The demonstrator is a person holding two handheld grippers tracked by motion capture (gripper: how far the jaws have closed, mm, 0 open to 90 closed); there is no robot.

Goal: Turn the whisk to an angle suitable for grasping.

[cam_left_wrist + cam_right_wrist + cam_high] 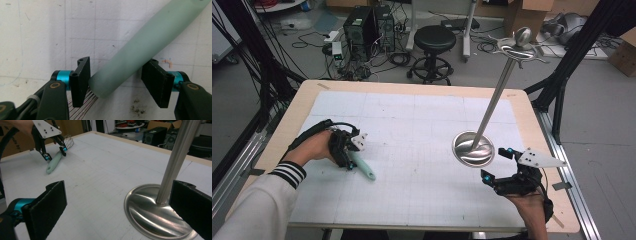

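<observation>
While the left gripper (350, 156) straddles the whisk's green handle (140, 52) at the mat's nine o'clock, jaws spread and not yet pinching, the grasp step seems in hand. Next it should close, then lift toward the steel stand (473, 149) at three o'clock, where the right gripper (497, 164) waits spread.

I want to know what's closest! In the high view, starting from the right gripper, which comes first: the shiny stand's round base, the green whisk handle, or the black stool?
1. Stand's round base: just left of the right gripper.
2. Green whisk handle: across the table, at the left gripper.
3. Black stool: on the floor beyond the table.
</observation>
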